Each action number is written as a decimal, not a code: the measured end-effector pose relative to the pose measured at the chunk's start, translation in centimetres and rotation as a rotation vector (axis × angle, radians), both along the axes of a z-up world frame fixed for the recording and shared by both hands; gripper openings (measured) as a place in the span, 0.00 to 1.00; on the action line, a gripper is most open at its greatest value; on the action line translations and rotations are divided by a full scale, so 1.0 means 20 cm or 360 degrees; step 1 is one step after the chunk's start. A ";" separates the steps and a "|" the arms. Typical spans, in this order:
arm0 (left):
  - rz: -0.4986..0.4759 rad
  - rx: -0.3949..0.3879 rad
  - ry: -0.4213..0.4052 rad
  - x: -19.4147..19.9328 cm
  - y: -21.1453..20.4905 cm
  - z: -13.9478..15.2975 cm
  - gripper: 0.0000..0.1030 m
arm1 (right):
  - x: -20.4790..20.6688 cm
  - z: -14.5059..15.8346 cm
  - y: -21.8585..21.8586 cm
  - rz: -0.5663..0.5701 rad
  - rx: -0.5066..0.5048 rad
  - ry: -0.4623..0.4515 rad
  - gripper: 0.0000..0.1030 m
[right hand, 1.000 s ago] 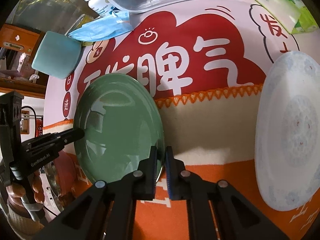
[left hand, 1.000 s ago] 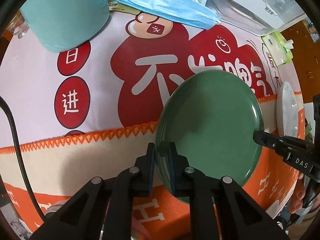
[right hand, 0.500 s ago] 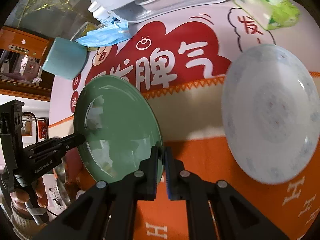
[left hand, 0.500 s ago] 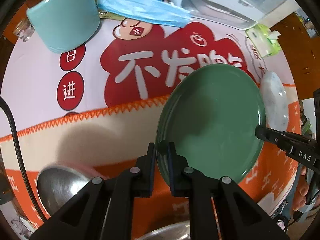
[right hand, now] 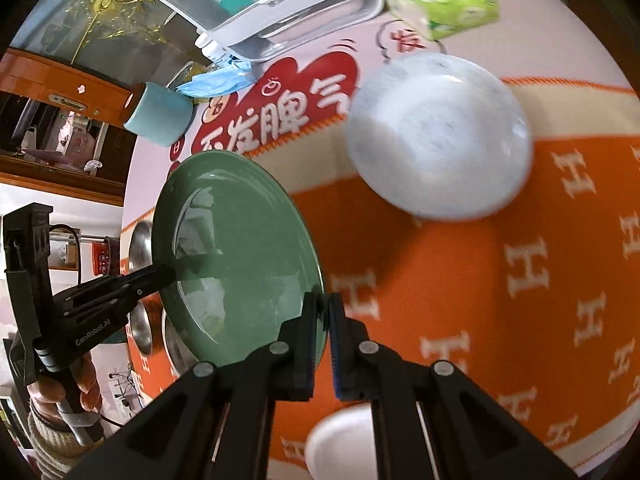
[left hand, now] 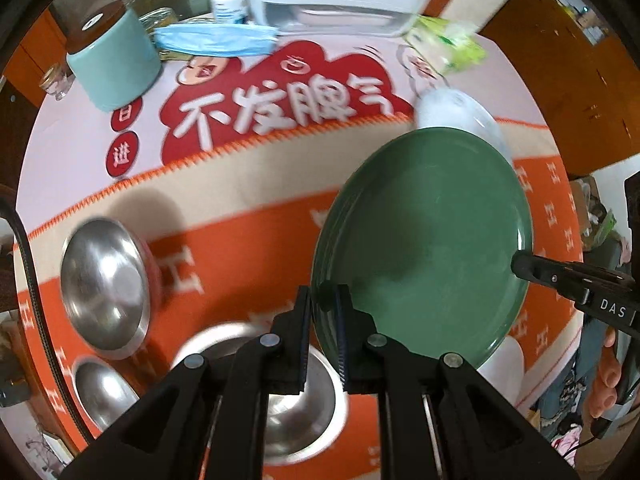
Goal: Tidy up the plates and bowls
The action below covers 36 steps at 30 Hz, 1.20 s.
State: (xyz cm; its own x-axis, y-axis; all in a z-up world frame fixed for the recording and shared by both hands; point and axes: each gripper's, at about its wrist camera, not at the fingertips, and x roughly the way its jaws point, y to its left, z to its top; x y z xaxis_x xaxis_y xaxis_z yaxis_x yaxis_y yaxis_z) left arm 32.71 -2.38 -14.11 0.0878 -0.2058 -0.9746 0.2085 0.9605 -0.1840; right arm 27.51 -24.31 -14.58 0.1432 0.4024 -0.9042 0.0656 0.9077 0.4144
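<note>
A dark green plate point(left hand: 424, 240) point(right hand: 236, 256) hangs tilted above the orange tablecloth, held by both grippers. My left gripper point(left hand: 323, 300) is shut on its near rim; in the right wrist view its fingertips point(right hand: 168, 274) clamp the plate's left edge. My right gripper point(right hand: 323, 308) is shut on the opposite rim, and its fingertips point(left hand: 520, 264) show at the plate's right edge. A white patterned plate point(right hand: 440, 136) point(left hand: 460, 116) lies on the cloth beyond the green one. Three steel bowls point(left hand: 104, 284) point(left hand: 104, 392) point(left hand: 296, 392) sit below my left gripper.
A small white bowl point(right hand: 340, 440) point(left hand: 504, 368) sits near the table's front edge. At the back stand a teal canister point(left hand: 112, 64), a blue face mask point(left hand: 216, 40), a white container point(right hand: 260, 4) and a green tissue pack point(right hand: 444, 8). A person's hand point(right hand: 84, 388) holds the left gripper.
Both grippers have risen and drawn back with the green plate held between them. The steel bowls and the small white bowl have come into view; the white plate now sits nearer the picture's middle.
</note>
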 end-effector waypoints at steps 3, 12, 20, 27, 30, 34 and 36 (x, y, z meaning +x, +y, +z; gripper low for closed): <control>-0.0025 -0.0012 0.0004 -0.15 -0.10 0.04 0.09 | -0.16 0.03 -0.11 -0.0017 0.0009 0.0008 0.05; -0.0095 0.0006 -0.0005 -0.54 -0.35 0.08 0.09 | -0.57 0.05 -0.32 -0.0031 -0.0015 0.0016 0.05; -0.0071 0.0006 0.0057 -0.80 -0.43 -0.06 0.09 | -0.82 -0.07 -0.40 -0.0026 -0.0066 0.0064 0.06; -0.0057 -0.0012 0.0179 -0.98 -0.46 -0.25 0.09 | -0.98 -0.22 -0.43 0.0008 -0.0104 0.0148 0.06; -0.0035 -0.0027 0.0241 -1.03 -0.47 -0.33 0.09 | -1.01 -0.30 -0.45 0.0007 -0.0137 0.0197 0.07; -0.0014 -0.0022 0.0250 -1.07 -0.48 -0.39 0.09 | -1.03 -0.38 -0.46 0.0001 -0.0138 0.0245 0.07; -0.0012 -0.0024 0.0252 -1.08 -0.48 -0.40 0.09 | -1.03 -0.40 -0.47 -0.0003 -0.0141 0.0258 0.08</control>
State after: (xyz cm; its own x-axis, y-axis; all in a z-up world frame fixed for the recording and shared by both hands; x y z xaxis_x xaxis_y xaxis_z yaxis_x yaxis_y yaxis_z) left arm 11.15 -12.00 -22.12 -0.0683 -0.2208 -0.9729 0.1832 0.9558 -0.2298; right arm 6.95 -33.78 -22.61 -0.0066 0.3199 -0.9474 0.1267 0.9401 0.3166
